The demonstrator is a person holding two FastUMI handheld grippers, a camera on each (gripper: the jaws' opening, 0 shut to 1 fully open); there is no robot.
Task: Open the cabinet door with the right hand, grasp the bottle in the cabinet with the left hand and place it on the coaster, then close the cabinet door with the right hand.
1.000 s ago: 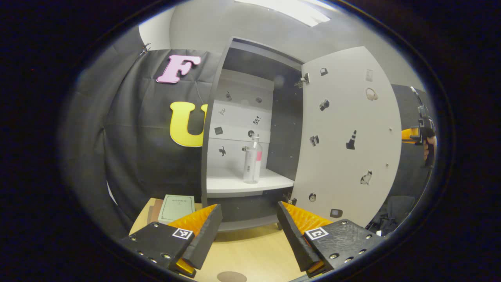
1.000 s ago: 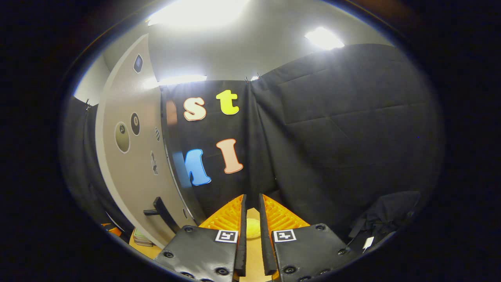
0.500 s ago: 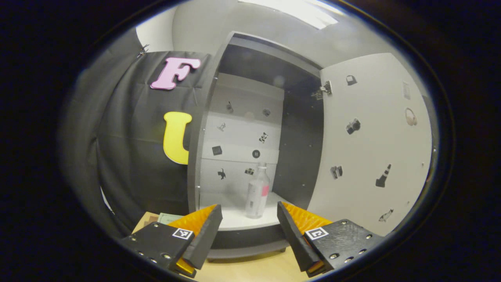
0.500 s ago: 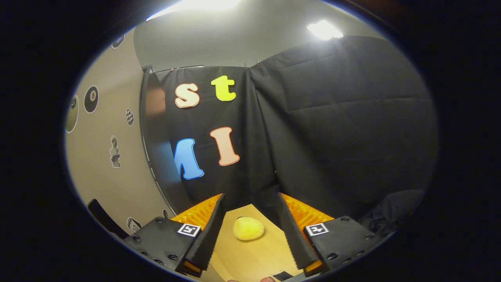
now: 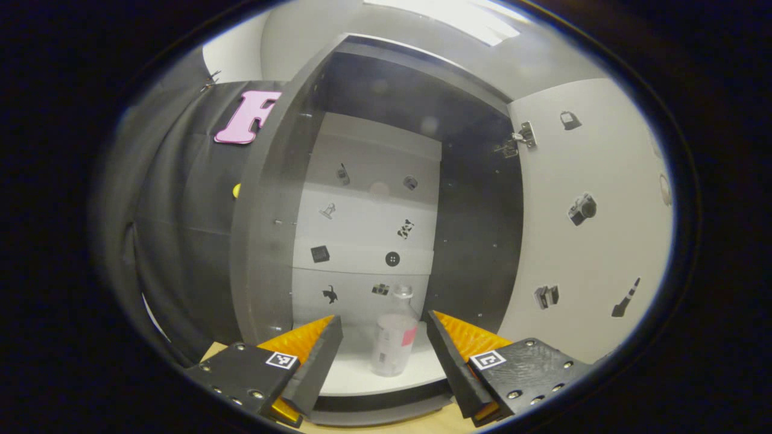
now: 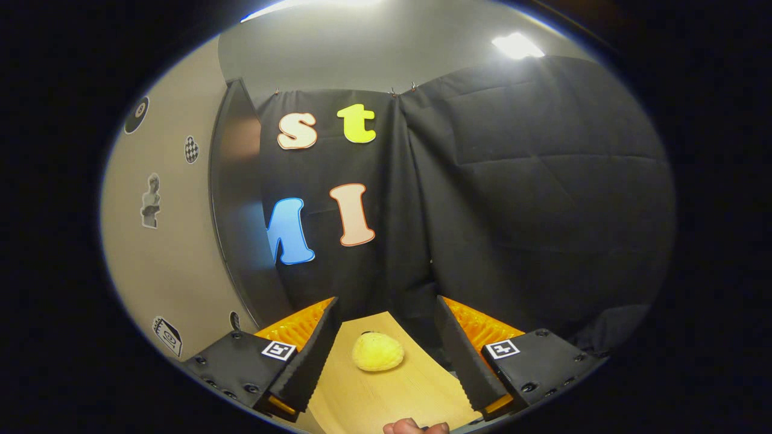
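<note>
Left gripper [image 5: 385, 352] jaws apart, flanking bottle [image 5: 393, 342]; cabinet door [image 5: 594, 229] open.

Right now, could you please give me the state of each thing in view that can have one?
Cabinet door: swung wide open.
Bottle: upright on the cabinet shelf, capped, not gripped.
Left tongs: open, a finger on either side of the bottle, not touching it.
Right tongs: open, holding nothing, above the table.
Yellow plush toy: lying on the table.
</note>
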